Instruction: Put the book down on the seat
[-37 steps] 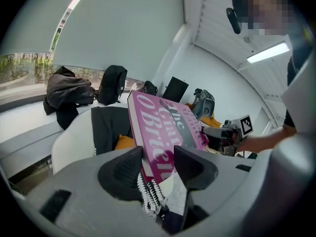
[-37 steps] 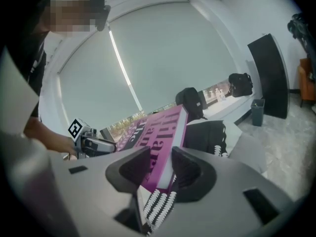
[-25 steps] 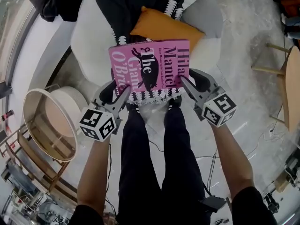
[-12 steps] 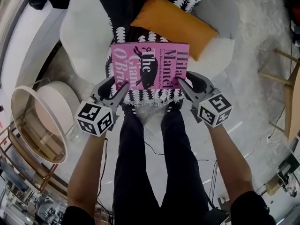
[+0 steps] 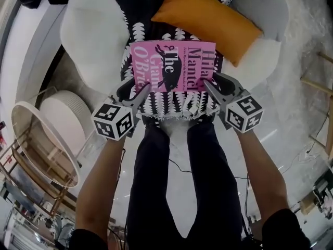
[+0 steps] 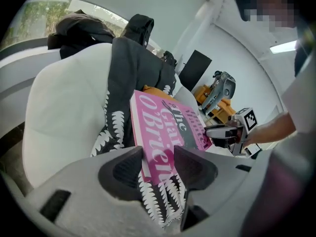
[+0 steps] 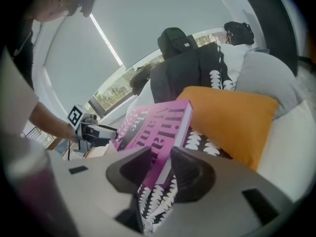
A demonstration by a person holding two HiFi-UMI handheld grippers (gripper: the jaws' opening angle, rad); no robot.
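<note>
Between both pairs of jaws, a thick pink book hangs over the seat, its near corners clenched by the left gripper and the right gripper. Under and beyond the jaws lies a patterned throw, with an orange cushion further out. The book looks stiff, fairly heavy and glossy, so it could slip from a corner pinch. Clamping cover and pages at both sides, as here, seems soundest. Whether its far edge touches the throw cannot be told.

Orange cushion close behind the book, bare patterned throw beneath, white chair arms at both sides.
</note>
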